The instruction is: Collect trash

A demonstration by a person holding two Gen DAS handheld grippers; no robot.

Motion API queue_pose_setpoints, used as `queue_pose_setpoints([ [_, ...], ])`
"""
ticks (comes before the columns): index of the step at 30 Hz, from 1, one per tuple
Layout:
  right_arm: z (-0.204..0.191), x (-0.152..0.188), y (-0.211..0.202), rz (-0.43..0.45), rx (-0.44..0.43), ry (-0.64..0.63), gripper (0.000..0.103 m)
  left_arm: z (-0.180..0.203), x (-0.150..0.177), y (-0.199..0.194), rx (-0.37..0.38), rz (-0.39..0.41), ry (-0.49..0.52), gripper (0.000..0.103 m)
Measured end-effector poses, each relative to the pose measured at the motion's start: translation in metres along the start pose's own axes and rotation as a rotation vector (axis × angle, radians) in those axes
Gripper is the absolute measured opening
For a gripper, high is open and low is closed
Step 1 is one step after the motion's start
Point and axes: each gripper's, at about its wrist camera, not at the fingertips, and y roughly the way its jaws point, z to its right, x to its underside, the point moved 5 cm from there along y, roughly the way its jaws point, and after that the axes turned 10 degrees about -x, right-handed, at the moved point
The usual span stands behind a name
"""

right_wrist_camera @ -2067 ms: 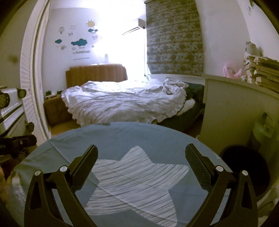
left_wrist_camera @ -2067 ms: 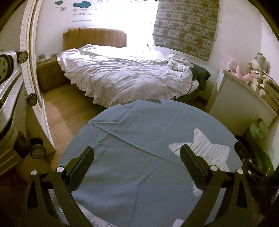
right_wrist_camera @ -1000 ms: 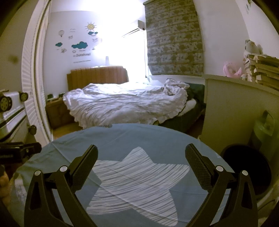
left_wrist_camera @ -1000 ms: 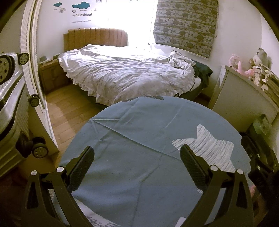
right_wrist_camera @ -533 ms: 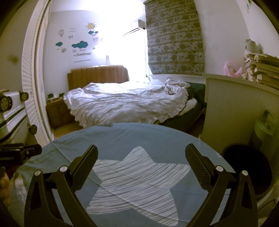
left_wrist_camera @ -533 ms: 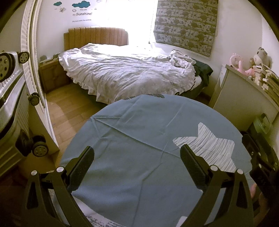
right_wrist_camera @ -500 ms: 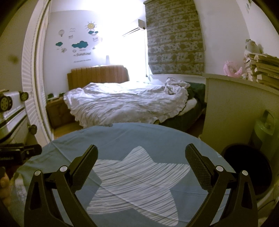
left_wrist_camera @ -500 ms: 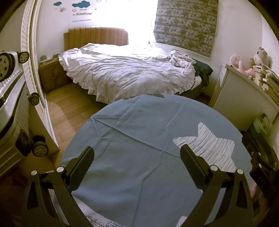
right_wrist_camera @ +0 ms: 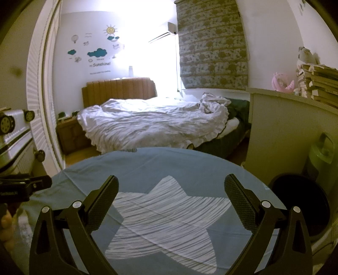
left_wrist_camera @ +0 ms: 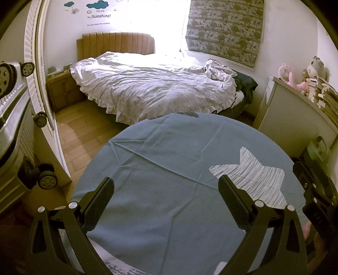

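bed (left_wrist_camera: 152, 88) nearer; "sunshine!" decal (left_wrist_camera: 99, 15)

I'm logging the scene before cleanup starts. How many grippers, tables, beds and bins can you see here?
Grippers: 2, the left gripper and the right gripper, both open
Round table: 1, covered with a blue cloth
Bed: 1
Black bin: 1
Total: 5

Blue tablecloth (right_wrist_camera: 190, 167) bearing a white streaked star (right_wrist_camera: 169, 213) (grey lines), white bedding (left_wrist_camera: 152, 88), tan headboard (left_wrist_camera: 115, 42).
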Motion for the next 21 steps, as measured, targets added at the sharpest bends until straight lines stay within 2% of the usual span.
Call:
queue_pose_setpoints([
  [21,0.0012,-0.0008,-0.0006,-0.001,-0.002,-0.001,0.098,0.0023,0.0021,0.0007,0.004,-0.003,0.003,0.098],
])
